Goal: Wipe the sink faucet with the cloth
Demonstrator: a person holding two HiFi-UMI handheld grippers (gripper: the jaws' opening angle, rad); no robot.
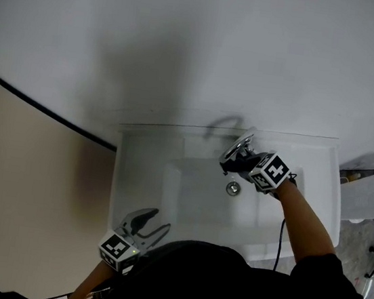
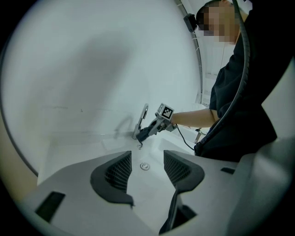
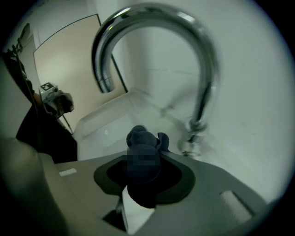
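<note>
Chrome faucet (image 3: 203,60), curved like a tall hook, rises from the back edge of a white sink (image 1: 149,175) set against a pale wall (image 1: 188,36). The right gripper (image 3: 144,180) reaches over the basin towards it, angled downward, with its marker cube on top. Its jaws are clamped on a dark blue cloth (image 3: 140,136), which is bunched into a wad that bulges out past the jaw tips. The cloth sits just beside the lower part of the faucet's stem, to its left in the right gripper view; whether it touches the metal cannot be told. The round drain (image 1: 234,188) lies in the basin floor below that gripper. The left gripper (image 2: 146,168) is held at the front left corner of the sink, well apart from the faucet, and points across the basin towards it. Its jaws stand apart with nothing between them; only the drain shows through the gap. The person's bare forearm and dark clothing fill the lower part of the head view.
</note>
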